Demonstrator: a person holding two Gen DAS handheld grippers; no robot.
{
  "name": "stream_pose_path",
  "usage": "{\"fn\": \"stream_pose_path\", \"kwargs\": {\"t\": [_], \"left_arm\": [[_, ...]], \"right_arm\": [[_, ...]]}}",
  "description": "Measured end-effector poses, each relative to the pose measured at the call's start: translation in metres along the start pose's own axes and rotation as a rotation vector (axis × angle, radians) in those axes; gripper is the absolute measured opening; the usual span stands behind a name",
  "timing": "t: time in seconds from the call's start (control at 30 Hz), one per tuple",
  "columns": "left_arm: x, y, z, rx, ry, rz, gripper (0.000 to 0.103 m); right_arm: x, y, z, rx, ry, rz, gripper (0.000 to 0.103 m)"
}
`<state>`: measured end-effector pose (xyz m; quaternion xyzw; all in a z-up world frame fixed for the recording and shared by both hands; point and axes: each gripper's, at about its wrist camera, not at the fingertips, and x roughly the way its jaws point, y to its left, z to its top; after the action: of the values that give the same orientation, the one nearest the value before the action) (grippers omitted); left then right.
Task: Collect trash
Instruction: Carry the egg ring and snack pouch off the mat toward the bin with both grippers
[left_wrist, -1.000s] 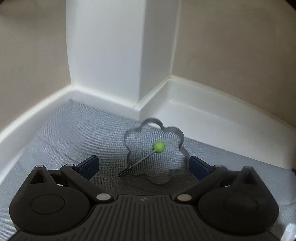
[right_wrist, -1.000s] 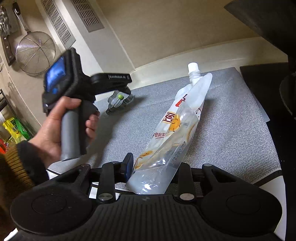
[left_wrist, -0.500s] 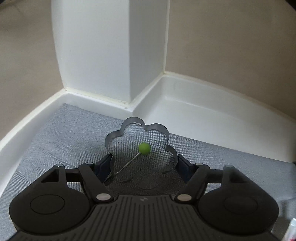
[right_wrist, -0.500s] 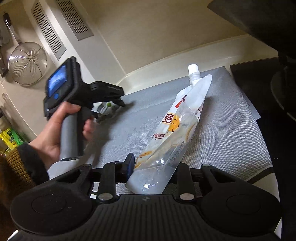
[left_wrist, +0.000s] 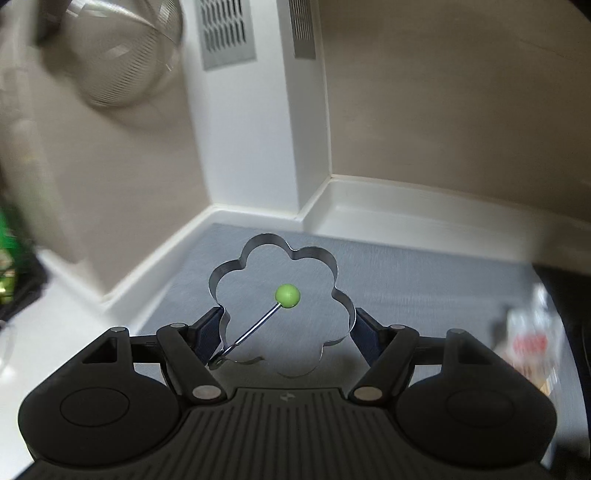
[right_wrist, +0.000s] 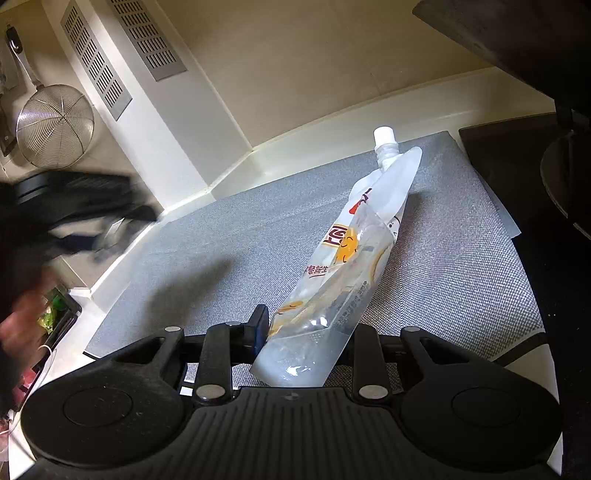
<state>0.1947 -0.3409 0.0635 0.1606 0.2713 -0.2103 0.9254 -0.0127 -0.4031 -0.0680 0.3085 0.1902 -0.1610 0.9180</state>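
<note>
A flower-shaped metal ring (left_wrist: 277, 254) with a green-knobbed wire handle (left_wrist: 287, 295) hangs above the grey mat (left_wrist: 424, 288), and my left gripper (left_wrist: 288, 328) is shut on its two sides. In the right wrist view that gripper is a dark blur (right_wrist: 110, 230) at the mat's left edge, with a person's hand below it. A clear spouted pouch (right_wrist: 354, 251) with red and yellow print lies lengthways on the mat (right_wrist: 207, 258). My right gripper (right_wrist: 306, 332) is shut on the pouch's bottom end; its right pad is hidden behind the pouch.
A wire strainer (right_wrist: 55, 125) hangs on the wall at the left beside a white column with vent grilles (right_wrist: 147, 40). A raised white rim (right_wrist: 332, 136) borders the mat at the back. A black hob (right_wrist: 517, 155) lies to the right, green packets (right_wrist: 55, 310) to the left.
My left gripper closed on the flower ring, lifted it off the mat and swung it up and to the left. The right gripper and the pouch have stayed where they were.
</note>
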Motion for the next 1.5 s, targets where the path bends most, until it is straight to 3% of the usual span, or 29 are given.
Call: {"fn": "stream_pose_path", "kwargs": {"t": [0.13, 0.43, 0.57, 0.7, 0.93, 1.2, 1.5], "left_arm": [[-0.066, 0.023, -0.034, -0.025, -0.002, 0.029, 0.078], [-0.220, 0.095, -0.118, -0.081, -0.005, 0.203, 0.078], [-0.271, 0.128, -0.154, -0.106, -0.023, 0.293, 0.078], [-0.309, 0.161, -0.191, -0.167, -0.015, 0.339, 0.078], [-0.355, 0.190, -0.256, -0.224, 0.014, 0.348, 0.079], [-0.356, 0.195, -0.316, -0.297, 0.089, 0.324, 0.079], [-0.341, 0.182, -0.352, -0.296, 0.140, 0.311, 0.079]], "right_arm": [[0.001, -0.001, 0.002, 0.005, 0.002, 0.006, 0.030], [0.000, -0.006, 0.005, 0.025, 0.005, 0.029, 0.030], [-0.016, 0.015, -0.005, -0.094, -0.001, -0.050, 0.030], [-0.059, 0.032, -0.020, -0.158, -0.025, -0.012, 0.030], [-0.153, 0.062, -0.048, -0.268, -0.092, 0.082, 0.031], [-0.223, 0.088, -0.093, -0.415, -0.103, 0.160, 0.031], [-0.251, 0.112, -0.162, -0.528, 0.037, 0.256, 0.031]]}}
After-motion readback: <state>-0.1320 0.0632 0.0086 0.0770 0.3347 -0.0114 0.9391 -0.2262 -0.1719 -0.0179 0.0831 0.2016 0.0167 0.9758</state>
